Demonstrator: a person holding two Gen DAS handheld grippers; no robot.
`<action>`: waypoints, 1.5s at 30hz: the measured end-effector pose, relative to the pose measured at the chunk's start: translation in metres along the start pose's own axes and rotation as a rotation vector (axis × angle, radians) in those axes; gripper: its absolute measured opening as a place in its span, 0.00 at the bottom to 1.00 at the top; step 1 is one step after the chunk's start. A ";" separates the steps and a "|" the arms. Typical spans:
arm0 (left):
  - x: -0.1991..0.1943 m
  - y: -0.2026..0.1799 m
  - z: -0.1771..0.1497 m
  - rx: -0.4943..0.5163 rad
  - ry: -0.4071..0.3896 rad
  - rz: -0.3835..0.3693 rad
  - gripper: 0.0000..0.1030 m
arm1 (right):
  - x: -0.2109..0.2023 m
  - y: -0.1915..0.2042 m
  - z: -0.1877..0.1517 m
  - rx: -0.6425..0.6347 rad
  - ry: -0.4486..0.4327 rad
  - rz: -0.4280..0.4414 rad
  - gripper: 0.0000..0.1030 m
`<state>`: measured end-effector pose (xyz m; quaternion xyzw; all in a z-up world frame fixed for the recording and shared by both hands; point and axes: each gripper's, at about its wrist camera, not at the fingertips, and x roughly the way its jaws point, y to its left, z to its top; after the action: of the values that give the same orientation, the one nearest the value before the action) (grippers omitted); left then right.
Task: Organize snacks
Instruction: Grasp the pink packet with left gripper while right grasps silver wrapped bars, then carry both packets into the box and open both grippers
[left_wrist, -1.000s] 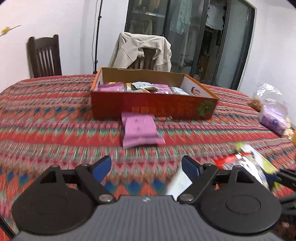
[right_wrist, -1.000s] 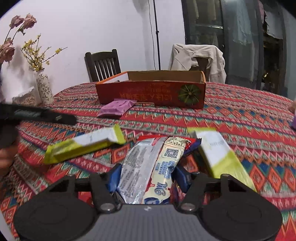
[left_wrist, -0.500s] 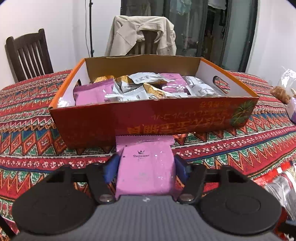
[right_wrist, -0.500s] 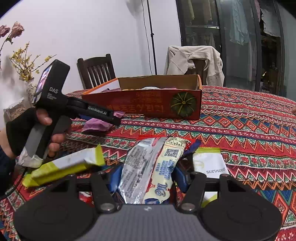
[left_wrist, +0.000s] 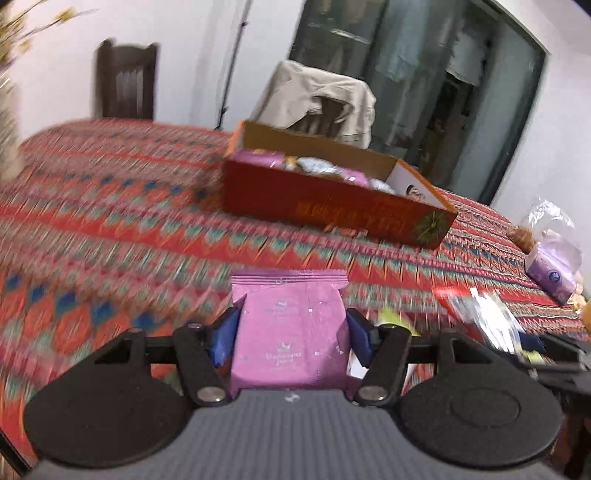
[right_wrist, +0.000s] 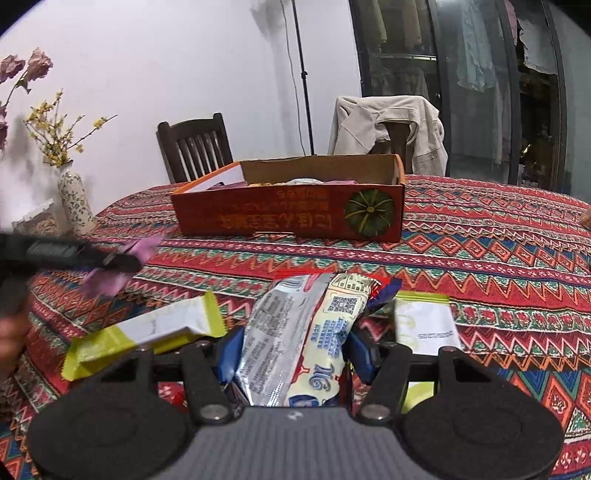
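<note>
My left gripper (left_wrist: 291, 334) is shut on a pink snack packet (left_wrist: 290, 328) and holds it above the tablecloth, well short of the orange snack box (left_wrist: 332, 199), which holds several wrapped snacks. My right gripper (right_wrist: 291, 350) is shut on a silver and cream snack packet (right_wrist: 295, 339), with red and blue wrappers under it. In the right wrist view the box (right_wrist: 291, 218) stands straight ahead, and the left gripper (right_wrist: 74, 254) with the pink packet (right_wrist: 107, 280) is at the far left.
Two yellow and white packets (right_wrist: 147, 332) (right_wrist: 424, 325) lie on the patterned tablecloth (right_wrist: 480, 266) beside my right gripper. A vase of flowers (right_wrist: 75, 199) stands at the left edge. A purple tissue pack (left_wrist: 550, 269) lies far right. Two chairs stand behind the table.
My left gripper has lifted the pink packet and pulled back and left from the box. My right gripper stays shut on its packet, drawn slightly back.
</note>
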<state>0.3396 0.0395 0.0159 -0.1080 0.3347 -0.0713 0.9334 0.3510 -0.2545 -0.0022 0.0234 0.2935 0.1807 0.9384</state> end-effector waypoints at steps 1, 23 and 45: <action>-0.007 0.002 -0.006 -0.010 0.008 0.000 0.61 | -0.001 0.004 0.000 -0.007 -0.002 0.008 0.57; -0.008 -0.014 0.052 0.093 -0.122 -0.056 0.61 | -0.022 0.021 0.044 -0.034 -0.095 0.158 0.57; 0.262 -0.033 0.213 0.099 0.091 0.053 0.63 | 0.201 -0.077 0.211 -0.184 0.114 -0.077 0.57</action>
<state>0.6751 -0.0136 0.0249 -0.0494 0.3754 -0.0681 0.9231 0.6467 -0.2423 0.0515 -0.0846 0.3292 0.1717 0.9247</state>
